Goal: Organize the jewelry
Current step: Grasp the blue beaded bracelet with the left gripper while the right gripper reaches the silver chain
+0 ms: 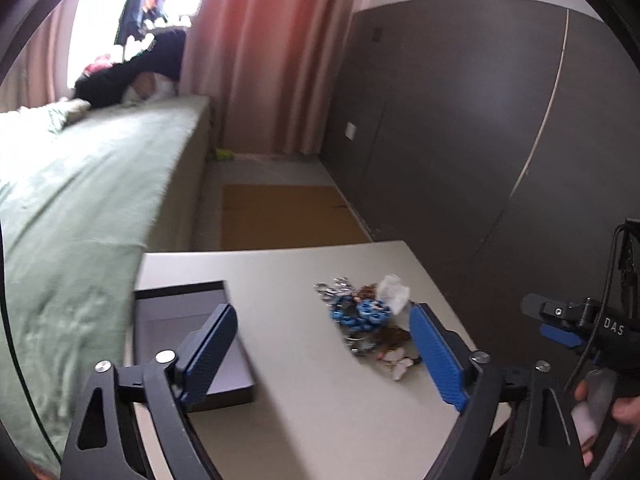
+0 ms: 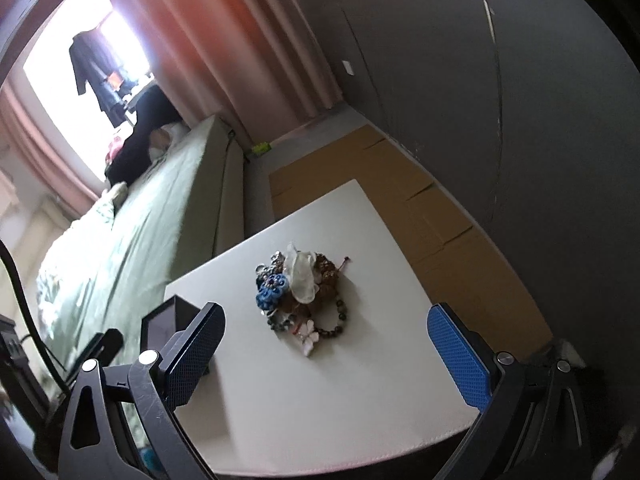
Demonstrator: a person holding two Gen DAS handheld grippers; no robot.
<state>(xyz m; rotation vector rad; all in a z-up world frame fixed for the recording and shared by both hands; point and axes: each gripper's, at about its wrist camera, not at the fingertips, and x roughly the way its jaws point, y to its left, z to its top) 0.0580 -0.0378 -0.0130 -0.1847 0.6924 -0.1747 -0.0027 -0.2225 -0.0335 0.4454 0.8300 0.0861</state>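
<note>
A heap of jewelry (image 1: pixel 366 322) lies on the small pale table (image 1: pixel 304 392): blue bead flowers, brown and dark bead bracelets, silver rings and a clear plastic bag. It also shows in the right wrist view (image 2: pixel 302 294). A shallow black box (image 1: pixel 188 340) sits open at the table's left side; its corner shows in the right wrist view (image 2: pixel 168 320). My left gripper (image 1: pixel 324 328) is open and empty, held above the table between box and heap. My right gripper (image 2: pixel 326 330) is open and empty, held above the near side of the heap.
A bed with a green cover (image 1: pixel 72 200) runs along the table's left edge. A dark grey wall (image 1: pixel 460 120) stands to the right. Flattened cardboard (image 2: pixel 420 208) lies on the floor beyond the table. The other gripper and the hand holding it (image 1: pixel 592 344) show at the right.
</note>
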